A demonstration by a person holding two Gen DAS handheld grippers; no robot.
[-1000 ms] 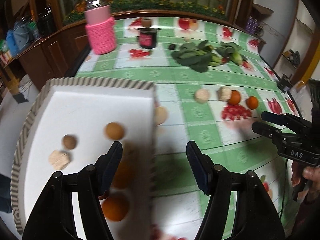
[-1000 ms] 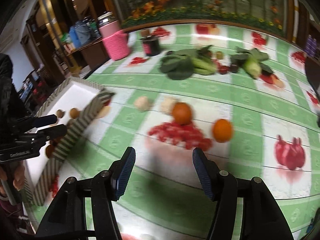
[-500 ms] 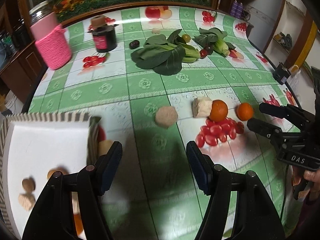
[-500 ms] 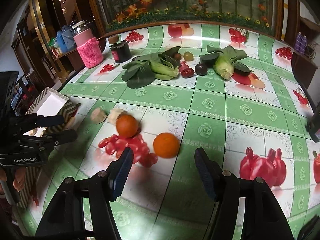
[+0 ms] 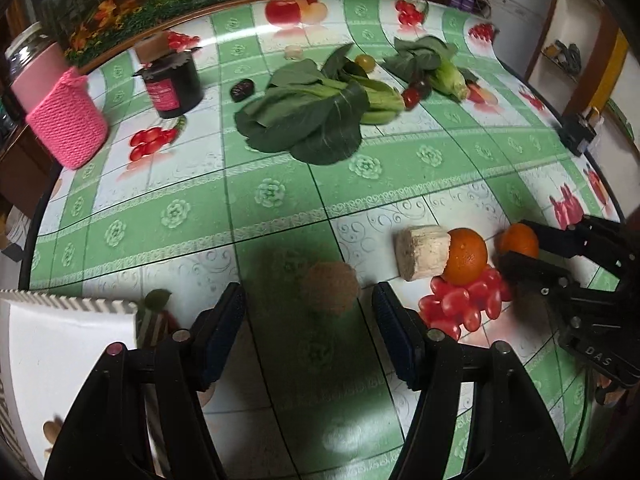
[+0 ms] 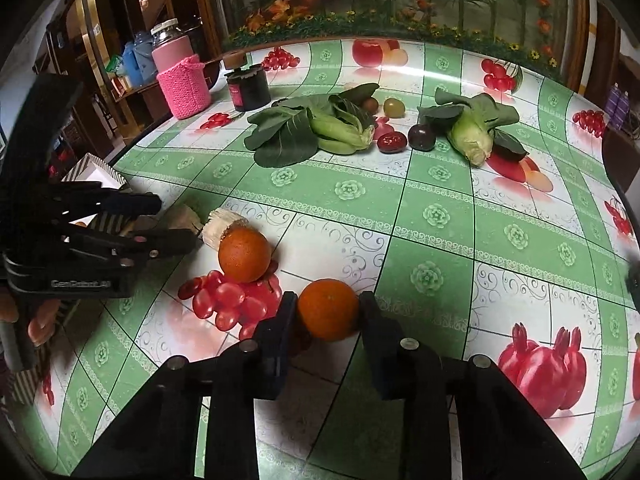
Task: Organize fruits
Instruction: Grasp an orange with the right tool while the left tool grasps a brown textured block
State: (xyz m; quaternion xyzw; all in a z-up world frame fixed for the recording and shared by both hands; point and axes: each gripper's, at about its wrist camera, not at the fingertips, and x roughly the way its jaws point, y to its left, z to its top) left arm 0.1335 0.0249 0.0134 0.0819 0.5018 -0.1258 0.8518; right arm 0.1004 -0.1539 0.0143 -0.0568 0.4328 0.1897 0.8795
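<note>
My right gripper [image 6: 327,316] has its jaws closed around an orange [image 6: 328,309] that rests on the table; it also shows in the left wrist view [image 5: 519,241]. A second orange [image 6: 244,254] sits to the left beside a pale chunk [image 6: 219,224]. My left gripper [image 5: 308,320] is open, its fingers on either side of a round brown fruit [image 5: 330,287] on the table. The white striped-rim tray [image 5: 60,344] lies at the lower left with small fruits in it.
Leafy greens [image 5: 308,116], a cabbage [image 6: 470,132], a dark plum [image 6: 421,137], a red date [image 6: 392,142] and a green fruit [image 6: 394,107] lie further back. A black jar [image 5: 174,84] and a pink knit-covered bottle [image 5: 60,112] stand at the back left.
My left gripper swung right from above the tray to the brown fruit. My right gripper moved forward and closed around the nearer orange.
</note>
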